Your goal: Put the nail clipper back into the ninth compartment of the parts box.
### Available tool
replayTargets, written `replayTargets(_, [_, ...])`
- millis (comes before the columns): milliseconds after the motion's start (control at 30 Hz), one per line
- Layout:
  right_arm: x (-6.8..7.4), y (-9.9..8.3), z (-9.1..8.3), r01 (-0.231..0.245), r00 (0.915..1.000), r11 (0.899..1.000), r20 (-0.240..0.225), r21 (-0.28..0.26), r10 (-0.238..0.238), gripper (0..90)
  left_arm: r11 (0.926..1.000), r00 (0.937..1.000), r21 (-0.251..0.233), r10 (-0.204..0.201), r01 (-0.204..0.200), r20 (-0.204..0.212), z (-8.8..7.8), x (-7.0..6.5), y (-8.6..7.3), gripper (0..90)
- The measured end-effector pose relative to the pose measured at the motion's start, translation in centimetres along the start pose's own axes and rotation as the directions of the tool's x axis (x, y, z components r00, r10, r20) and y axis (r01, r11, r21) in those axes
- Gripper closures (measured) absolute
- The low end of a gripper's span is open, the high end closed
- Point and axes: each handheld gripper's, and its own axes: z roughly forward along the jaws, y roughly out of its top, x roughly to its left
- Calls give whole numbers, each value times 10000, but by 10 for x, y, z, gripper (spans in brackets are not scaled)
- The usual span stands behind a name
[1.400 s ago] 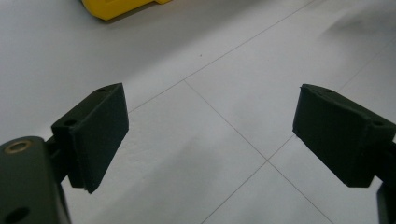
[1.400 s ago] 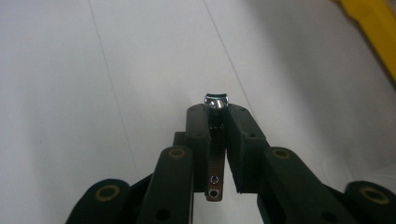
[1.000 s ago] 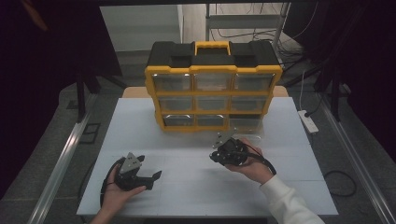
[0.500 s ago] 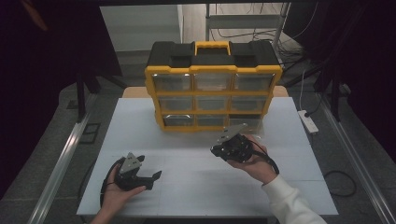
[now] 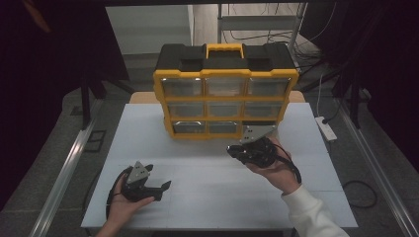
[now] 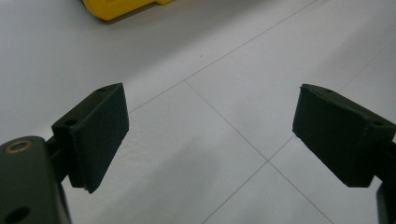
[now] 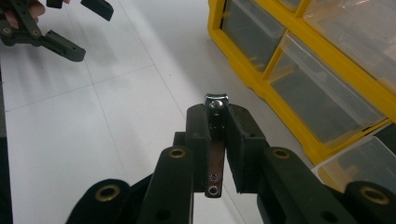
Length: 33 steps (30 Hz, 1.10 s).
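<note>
I've got a small metal bracket (image 7: 215,140) pinched between the pads of my right gripper (image 7: 215,128), and it's sitting edge-on in there: the shiny curled end with its screw head pokes out just past the fingertips (image 7: 198,122), the flat brownish strip with two little holes runs back down between the jaws toward my hand. So the jaws are narrow, clamped right on it from both sides.

From above, that right gripper (image 5: 253,150) is up off the white table (image 5: 207,163), just in front of the yellow organizer box (image 5: 226,106), near its lower right corner. Through the gripper view, the box's clear drawers (image 7: 310,88) are close on the right of the bracket; one drawer at the bottom edge stands pulled out.

Further from the box, toward my near left corner of the table, my left gripper (image 5: 157,188) is down low by the tabletop, well apart from the bracket. Its jaws are spread wide, pads (image 6: 95,133) with bare table between them.
</note>
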Motion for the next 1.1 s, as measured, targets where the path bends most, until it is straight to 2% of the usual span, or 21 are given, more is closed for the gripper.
replayTargets(300, [0, 1, 1, 48, 9998, 10000, 176, 5, -49, 789, 10000, 10000, -1, 4, -4, -1, 0, 0, 0, 115])
replayTargets(767, [-18, 0, -1, -730, 9929, 9973, 936, -36, 730, 788, 10000, 10000, -10, 23, -23, -22, 0, 0, 0, 115])
replayTargets(1100, [-29, -2, -3, -1104, 9859, 9938, 1254, -104, 1109, 788, 10000, 10000, 29, 62, -62, -16, 0, 0, 0, 115])
